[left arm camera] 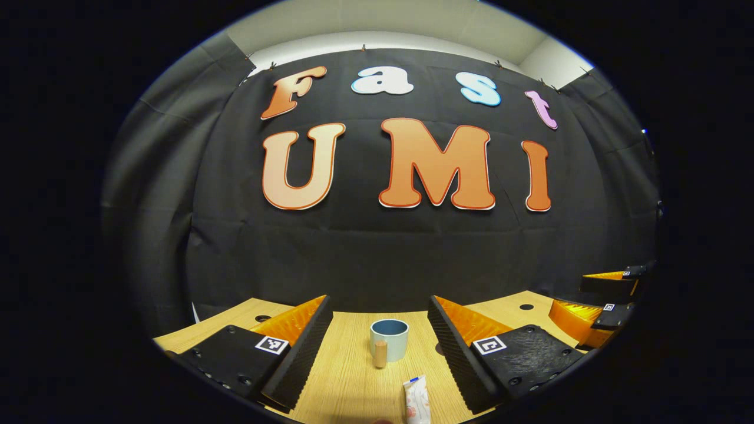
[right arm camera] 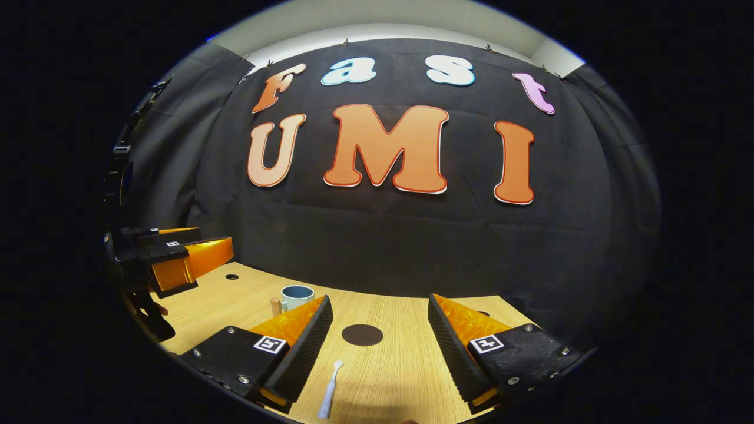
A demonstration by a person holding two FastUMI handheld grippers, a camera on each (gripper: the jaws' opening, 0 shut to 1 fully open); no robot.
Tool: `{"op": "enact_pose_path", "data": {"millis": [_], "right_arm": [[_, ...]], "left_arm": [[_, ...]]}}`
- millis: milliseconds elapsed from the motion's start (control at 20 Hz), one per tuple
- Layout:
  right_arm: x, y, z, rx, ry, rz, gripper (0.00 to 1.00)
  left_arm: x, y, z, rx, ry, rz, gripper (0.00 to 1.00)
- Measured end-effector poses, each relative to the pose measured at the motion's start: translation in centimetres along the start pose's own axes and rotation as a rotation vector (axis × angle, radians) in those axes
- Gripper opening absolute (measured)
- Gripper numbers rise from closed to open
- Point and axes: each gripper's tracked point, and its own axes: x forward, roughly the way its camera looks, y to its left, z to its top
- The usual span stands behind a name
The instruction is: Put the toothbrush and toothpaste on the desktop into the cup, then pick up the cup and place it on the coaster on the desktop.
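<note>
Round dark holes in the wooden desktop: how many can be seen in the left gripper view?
2 dark holes: one at the far left of the desktop, one at the far right. More may be hidden behind the open jaws.

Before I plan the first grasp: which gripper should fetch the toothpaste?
Left. The toothpaste lies between the open left gripper fingers, the cup straight ahead. The right gripper faces the toothbrush instead.

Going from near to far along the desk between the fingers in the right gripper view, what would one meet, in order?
Toothbrush lying on the desk → dark round coaster → far desk edge → black cloth wall. The cup stands off to the left, beyond the near finger.
</note>
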Motion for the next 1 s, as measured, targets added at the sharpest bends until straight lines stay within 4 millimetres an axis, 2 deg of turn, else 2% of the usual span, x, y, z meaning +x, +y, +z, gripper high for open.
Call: {"op": "enact_pose_path", "data": {"millis": [150, 200, 550, 700, 1000], "right_arm": [[0.1, 0.5, -1.1, -0.001, 0.024, 0.014, 0.98], [0.1, 0.7, -1.5, -0.003, 0.035, 0.018, 0.99], [0.5, 1.6, -4.9, -0.001, 0.123, 0.048, 0.98], [0.8, 1.8, -6.9, 0.002, 0.176, 0.056, 0.98], [1.4, 3.9, -11.5, -0.013, 0.312, 0.113, 0.98]], "left_arm": [[0.0, -0.3, -0.6, -0.001, 0.018, -0.008, 0.97], [0.0, -0.5, -0.9, -0.001, 0.027, -0.012, 1.0], [0.5, -1.9, -4.3, -0.014, 0.115, -0.071, 0.98], [0.8, -2.4, -6.4, -0.026, 0.173, -0.098, 0.98], [1.2, -2.9, -11.0, -0.047, 0.301, -0.139, 0.98]]}}
